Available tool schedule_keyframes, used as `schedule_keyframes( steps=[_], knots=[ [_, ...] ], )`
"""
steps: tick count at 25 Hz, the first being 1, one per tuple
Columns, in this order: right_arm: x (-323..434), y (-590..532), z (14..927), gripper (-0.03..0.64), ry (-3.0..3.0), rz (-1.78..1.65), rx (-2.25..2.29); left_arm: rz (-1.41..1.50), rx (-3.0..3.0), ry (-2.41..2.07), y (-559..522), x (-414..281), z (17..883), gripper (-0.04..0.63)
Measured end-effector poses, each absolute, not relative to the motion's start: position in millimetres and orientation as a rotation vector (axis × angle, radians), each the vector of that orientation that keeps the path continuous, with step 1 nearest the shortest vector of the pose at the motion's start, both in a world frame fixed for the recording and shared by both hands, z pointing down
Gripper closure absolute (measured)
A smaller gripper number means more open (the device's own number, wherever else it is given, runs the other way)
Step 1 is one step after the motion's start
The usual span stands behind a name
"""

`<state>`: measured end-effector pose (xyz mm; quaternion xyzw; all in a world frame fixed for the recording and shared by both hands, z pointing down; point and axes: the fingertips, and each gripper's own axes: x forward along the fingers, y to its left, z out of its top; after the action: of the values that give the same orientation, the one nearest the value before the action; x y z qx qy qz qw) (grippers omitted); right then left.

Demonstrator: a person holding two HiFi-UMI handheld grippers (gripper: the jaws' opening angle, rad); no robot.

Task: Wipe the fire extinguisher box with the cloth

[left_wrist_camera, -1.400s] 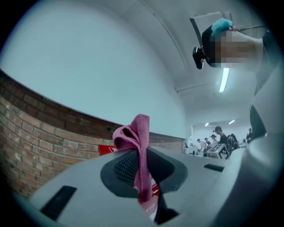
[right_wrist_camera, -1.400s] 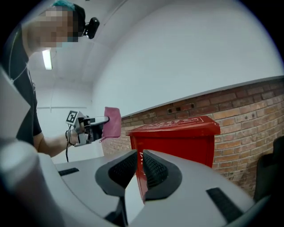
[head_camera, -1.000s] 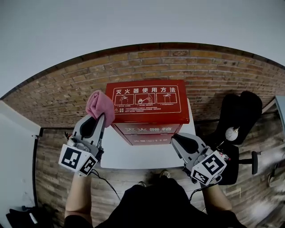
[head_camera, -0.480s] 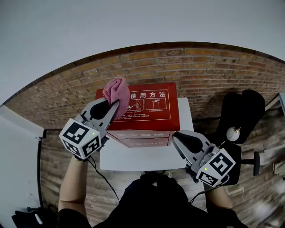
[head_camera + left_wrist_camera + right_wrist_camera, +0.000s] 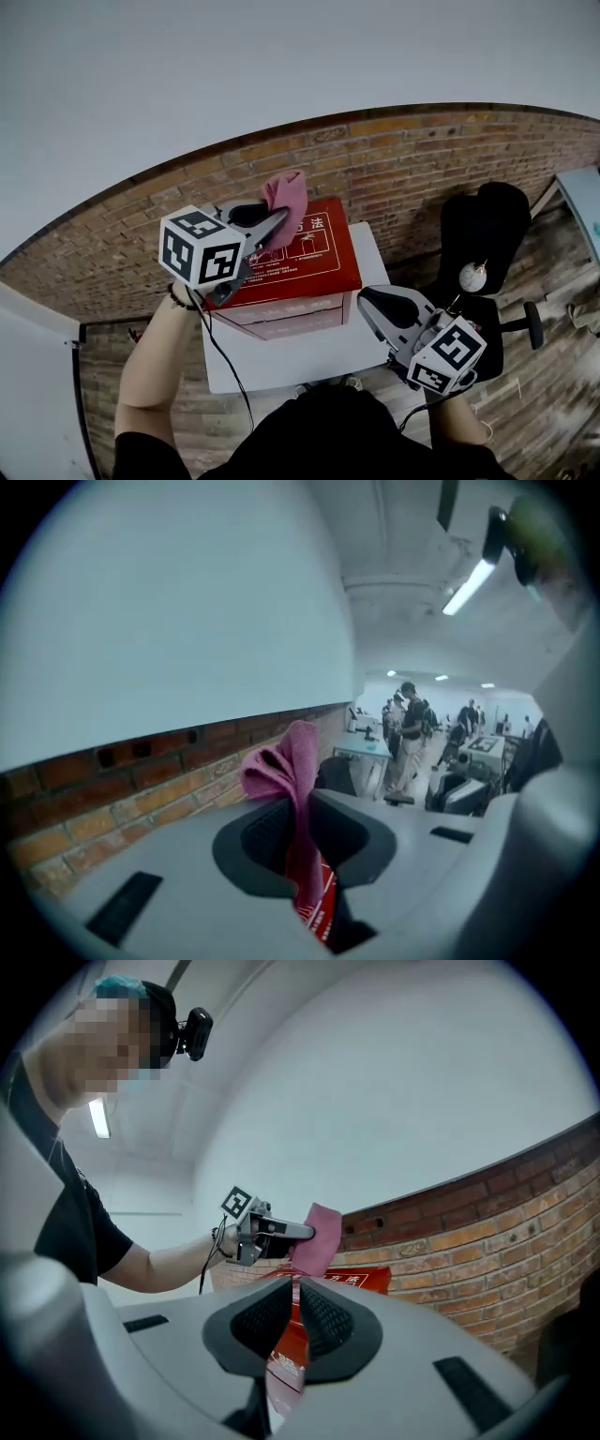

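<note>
Step in hand: bringing the cloth to the box; in my judgement the wiping itself is not yet begun.
Left hand-held gripper (image 5: 277, 223): pinching the pink cloth (image 5: 286, 195), which stands out in a bunch beyond the jaws, left of the frame's centre in the head view.
Cloth and box: the cloth is over the rear left part of the lid of the red fire extinguisher box (image 5: 314, 262). From the right gripper view its lower end is very near to the lid, but I cannot tell if it touches.
Box: it stands on the small white table (image 5: 309, 354), just before the brick wall (image 5: 422, 159), near the centre of the head view.
Right hand-held gripper (image 5: 367, 302): its jaws have just been closing and are now almost pressed together, with only a thin slit, and nothing is between them. It is apart from the box, to the right of the box front.
Next move: probably to lower the cloth flat onto the lid and sweep across it with light pressure, keeping the pinch firm so the cloth does not slip out.
Right side's part: it could steady the box, which may slide on the smooth table.
</note>
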<state>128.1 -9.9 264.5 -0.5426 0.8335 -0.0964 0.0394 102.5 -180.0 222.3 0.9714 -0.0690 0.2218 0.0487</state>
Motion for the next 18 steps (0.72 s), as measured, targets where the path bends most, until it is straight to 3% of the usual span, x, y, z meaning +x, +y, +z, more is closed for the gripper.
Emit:
schedule_keyframes(
  steps=[12,18],
  knots=[
    [134.1,-1.5,270.7,0.577,2.479,-0.286,-1.784,1.41,3.734,-0.171,-183.2,158.0,248.9,0.538],
    [134.7,-2.9,272.2,0.577,2.466,-0.293,-1.801,1.702,4.064,0.278,-168.2,162.7,289.3,0.538]
  ],
)
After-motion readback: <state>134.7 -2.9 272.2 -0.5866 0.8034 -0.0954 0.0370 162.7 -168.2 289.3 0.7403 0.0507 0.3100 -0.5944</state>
